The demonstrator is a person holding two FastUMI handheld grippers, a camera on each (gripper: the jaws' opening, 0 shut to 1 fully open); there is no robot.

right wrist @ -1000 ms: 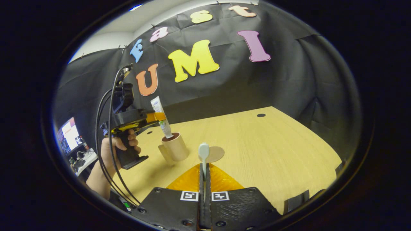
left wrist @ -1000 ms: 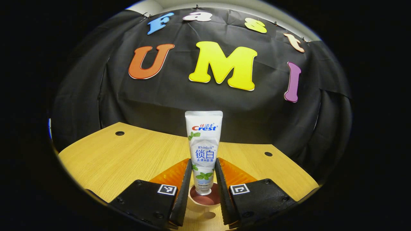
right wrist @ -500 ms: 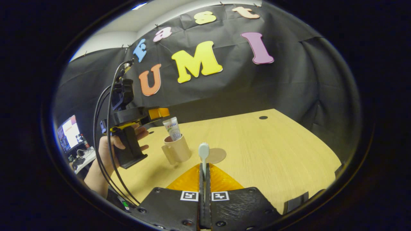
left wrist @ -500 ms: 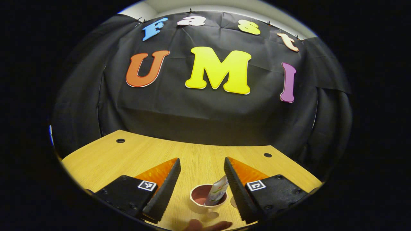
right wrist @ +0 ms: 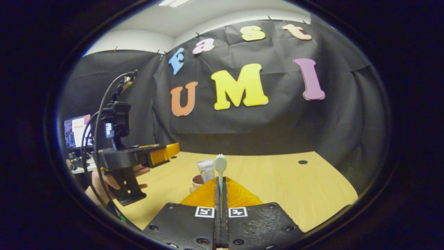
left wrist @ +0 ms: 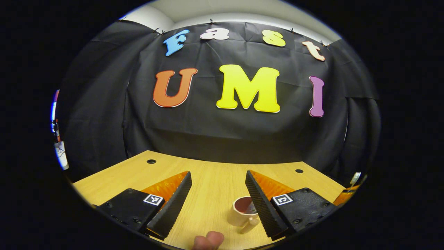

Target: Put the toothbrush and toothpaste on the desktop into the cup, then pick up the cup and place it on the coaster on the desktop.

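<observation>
A beige cup (left wrist: 240,216) stands on the wooden desktop (left wrist: 114,177), partly behind the right finger of my left gripper (left wrist: 218,173). That gripper is open and holds nothing, and it sits up and to the left of the cup. In the right gripper view the white toothpaste tube (right wrist: 206,169) stands in the cup (right wrist: 197,180), leaning a little. My right gripper (right wrist: 220,178) is shut on the pale toothbrush (right wrist: 220,163), whose head points up just right of the tube. A hand (right wrist: 111,180) holds the left gripper (right wrist: 171,151) at left.
Cable holes pierce the desktop (right wrist: 295,187) near its back edge, one (right wrist: 302,162) at right and one (left wrist: 151,161) at left. A lit monitor (right wrist: 76,130) stands beyond the table's left side. A fingertip (left wrist: 208,240) shows at the bottom of the left gripper view.
My left gripper opened and let go of the toothpaste, which dropped into the cup, then drew back to the left. My right gripper carried the toothbrush closer to the cup.
</observation>
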